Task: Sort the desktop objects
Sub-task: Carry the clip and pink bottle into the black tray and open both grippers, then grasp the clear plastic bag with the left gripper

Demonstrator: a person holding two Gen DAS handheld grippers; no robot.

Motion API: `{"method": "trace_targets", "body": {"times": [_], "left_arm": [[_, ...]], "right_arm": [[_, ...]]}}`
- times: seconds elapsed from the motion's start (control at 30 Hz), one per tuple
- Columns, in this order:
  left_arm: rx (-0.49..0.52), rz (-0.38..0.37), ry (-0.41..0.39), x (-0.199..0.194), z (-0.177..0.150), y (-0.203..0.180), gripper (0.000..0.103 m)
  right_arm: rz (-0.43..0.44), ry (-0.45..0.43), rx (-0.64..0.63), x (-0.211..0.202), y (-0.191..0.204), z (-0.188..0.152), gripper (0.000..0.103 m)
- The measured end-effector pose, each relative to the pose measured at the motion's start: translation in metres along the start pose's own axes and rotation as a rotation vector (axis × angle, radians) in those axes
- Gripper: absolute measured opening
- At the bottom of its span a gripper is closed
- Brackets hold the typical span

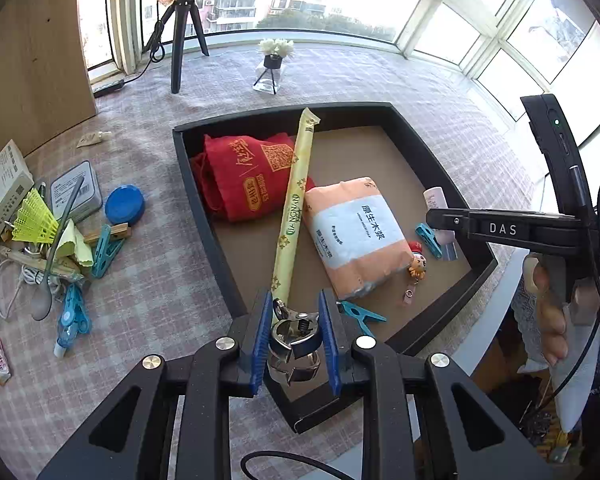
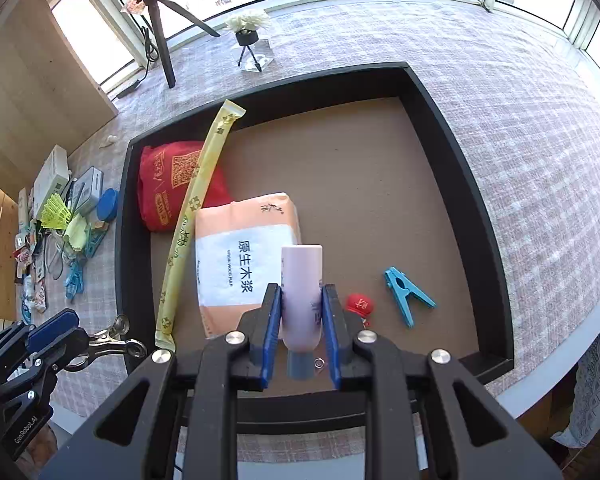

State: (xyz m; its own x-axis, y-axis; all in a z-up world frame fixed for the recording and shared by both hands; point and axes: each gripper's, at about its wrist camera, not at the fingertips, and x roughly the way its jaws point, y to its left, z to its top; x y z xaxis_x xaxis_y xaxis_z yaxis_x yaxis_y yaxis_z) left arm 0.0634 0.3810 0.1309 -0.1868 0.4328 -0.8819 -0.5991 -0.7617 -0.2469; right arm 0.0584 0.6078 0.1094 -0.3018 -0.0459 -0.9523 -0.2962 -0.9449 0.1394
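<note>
Checked-cloth desk [image 1: 148,280] by windows, mid drop-off step w/ both hands over black tray [image 2: 460,184]: left gripper [image 1: 296,340] fingers pinch a metal clip [image 1: 292,344], right gripper [image 2: 300,320] fingers clamp a pale bottle [image 2: 302,292]; next probably lower and release each onto bare tray floor, far right.

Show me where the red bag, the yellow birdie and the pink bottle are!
red bag [image 1: 244,178]: left wrist view, middle of its printed cloth front.
yellow birdie [image 1: 34,220]: left wrist view, on its plastic skirt.
pink bottle [image 2: 302,280]: right wrist view, on its body above the fingers.
</note>
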Motion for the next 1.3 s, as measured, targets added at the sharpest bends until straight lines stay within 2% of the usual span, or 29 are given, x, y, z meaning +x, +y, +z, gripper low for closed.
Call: {"method": "trace_targets", "body": {"times": [0.07,0.13,0.23,0.37,0.53,0.73,0.93,1.2,1.23,1.3], "left_arm": [[0.012,0.007,0.008,0.006,0.002,-0.012,0.023],[0.016,0.012,0.008,0.009,0.003,-0.017,0.032],[0.011,0.020,-0.002,0.007,0.002,-0.016,0.033],[-0.027,0.038,-0.007,0.003,-0.002,0.002,0.033],[-0.088,0.087,-0.012,-0.005,-0.015,0.041,0.033],[-0.220,0.167,-0.006,-0.019,-0.040,0.115,0.033],[-0.387,0.275,-0.010,-0.041,-0.072,0.207,0.033],[-0.637,0.382,-0.035,-0.079,-0.121,0.332,0.033],[-0.671,0.388,-0.036,-0.083,-0.127,0.347,0.033],[-0.730,0.382,-0.037,-0.088,-0.137,0.372,0.033]], "right_arm": [[-0.018,-0.004,0.000,0.000,-0.012,-0.002,0.020],[-0.029,-0.018,-0.014,-0.003,-0.017,-0.003,0.024],[-0.034,-0.048,-0.047,-0.010,-0.016,-0.007,0.033],[-0.003,-0.070,-0.103,-0.015,0.003,-0.007,0.041],[0.046,-0.074,-0.173,-0.010,0.042,-0.009,0.042],[0.100,-0.040,-0.236,0.001,0.096,-0.013,0.042],[0.150,-0.003,-0.283,0.012,0.154,-0.015,0.042],[0.220,0.022,-0.411,0.023,0.260,-0.026,0.043],[0.226,0.026,-0.431,0.025,0.274,-0.028,0.044],[0.241,0.037,-0.476,0.030,0.304,-0.034,0.057]]}}
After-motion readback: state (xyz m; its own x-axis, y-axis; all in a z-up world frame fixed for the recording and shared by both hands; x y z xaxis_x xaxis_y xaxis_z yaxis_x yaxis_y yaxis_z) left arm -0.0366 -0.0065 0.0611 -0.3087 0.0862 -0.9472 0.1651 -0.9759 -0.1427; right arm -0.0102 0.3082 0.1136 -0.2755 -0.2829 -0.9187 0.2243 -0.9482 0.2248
